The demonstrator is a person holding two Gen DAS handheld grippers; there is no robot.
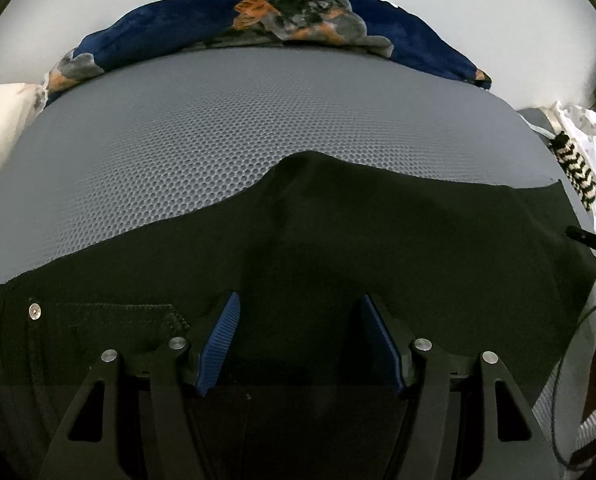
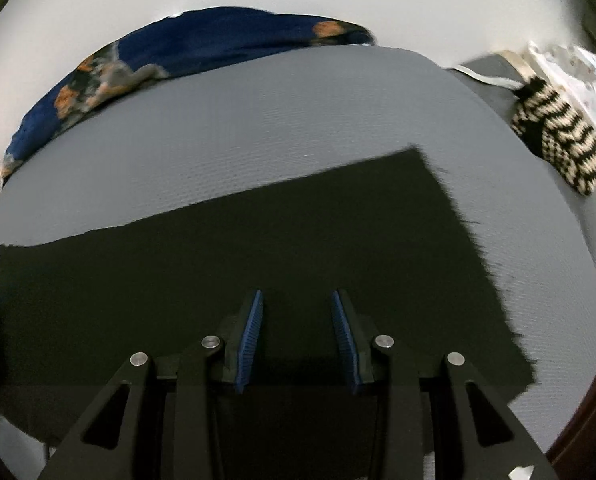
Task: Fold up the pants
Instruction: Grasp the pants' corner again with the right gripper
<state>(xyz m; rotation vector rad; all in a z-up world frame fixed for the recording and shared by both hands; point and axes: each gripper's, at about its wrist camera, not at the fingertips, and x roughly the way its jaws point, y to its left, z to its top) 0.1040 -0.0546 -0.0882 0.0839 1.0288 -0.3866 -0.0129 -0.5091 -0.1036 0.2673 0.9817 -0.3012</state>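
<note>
Black pants lie flat on a grey mesh mat. In the left wrist view I see the waist end with a metal button and a stitched pocket at the lower left. My left gripper is open and empty just above the fabric. In the right wrist view the pants show a leg end with a frayed hem at the right. My right gripper is open and empty over that leg.
A blue, orange and grey patterned cloth lies along the mat's far edge, also in the right wrist view. A black-and-cream striped knit item and a white printed cloth lie at the right. A cable hangs at the right.
</note>
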